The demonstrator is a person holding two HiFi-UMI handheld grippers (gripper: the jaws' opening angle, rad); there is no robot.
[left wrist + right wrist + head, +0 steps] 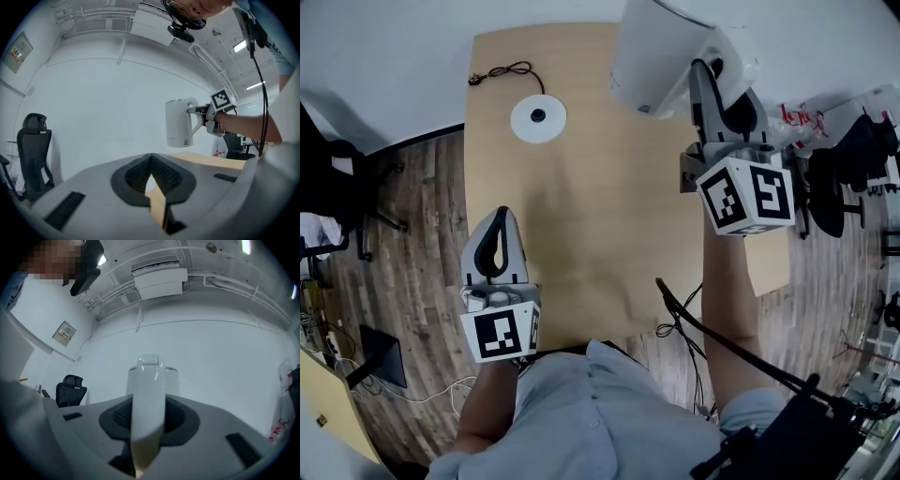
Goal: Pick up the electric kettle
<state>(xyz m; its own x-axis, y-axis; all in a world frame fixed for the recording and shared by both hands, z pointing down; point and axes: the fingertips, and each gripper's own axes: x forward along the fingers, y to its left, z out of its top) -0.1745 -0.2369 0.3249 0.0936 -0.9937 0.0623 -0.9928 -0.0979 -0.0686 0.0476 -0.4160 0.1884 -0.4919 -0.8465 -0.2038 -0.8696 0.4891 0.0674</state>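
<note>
Right gripper (719,94): clamped on curved glossy handle (147,399).
Kettle (656,56): smooth white cylinder just beyond its jaws.
Left gripper (501,220): ribbed pads together, empty.

1. Left gripper (499,220) sits low and close to the body, pointing level, jaws closed together, empty.
2. Right gripper (717,94) is out ahead on a stretched forearm, jaws clamped on the kettle (652,56) handle.

- Bright, even light from ceiling strips (240,45) above the left gripper (151,159).
- Gripper views bulge, corners vignetted black.
- Shadows faint; close jaws look soft.
</note>
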